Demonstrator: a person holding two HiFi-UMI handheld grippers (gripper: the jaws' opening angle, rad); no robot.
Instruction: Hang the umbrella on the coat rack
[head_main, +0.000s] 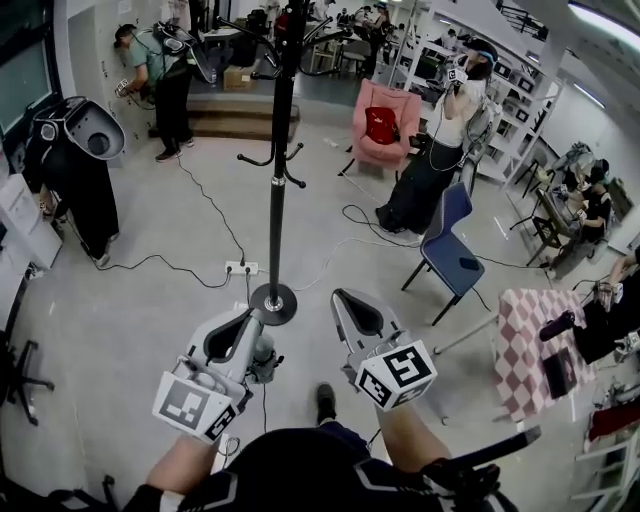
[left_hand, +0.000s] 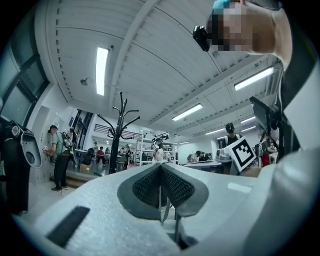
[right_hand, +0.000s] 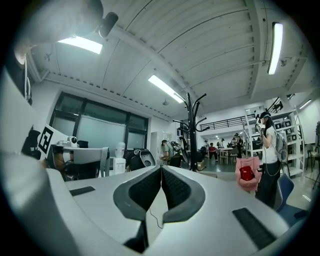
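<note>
Both grippers sit low in the head view, above the person's forearms. The left gripper (head_main: 252, 318) (left_hand: 161, 167) has its 2 jaws clenched, pads pressed together with nothing between them. The right gripper (head_main: 342, 297) (right_hand: 161, 169) is clenched the same way and holds nothing. The black coat rack (head_main: 277, 200) (left_hand: 116, 135) (right_hand: 191, 130) stands upright at the centre of the frame, its round base (head_main: 273, 302) just beside the left gripper's tip. A blue chair (head_main: 450, 250) stands at centre right, and a checkered table (head_main: 525, 345) at the right edge. A dark rod (head_main: 500, 447) juts out at the lower right near the person's right arm; whether it is the umbrella cannot be told.
</note>
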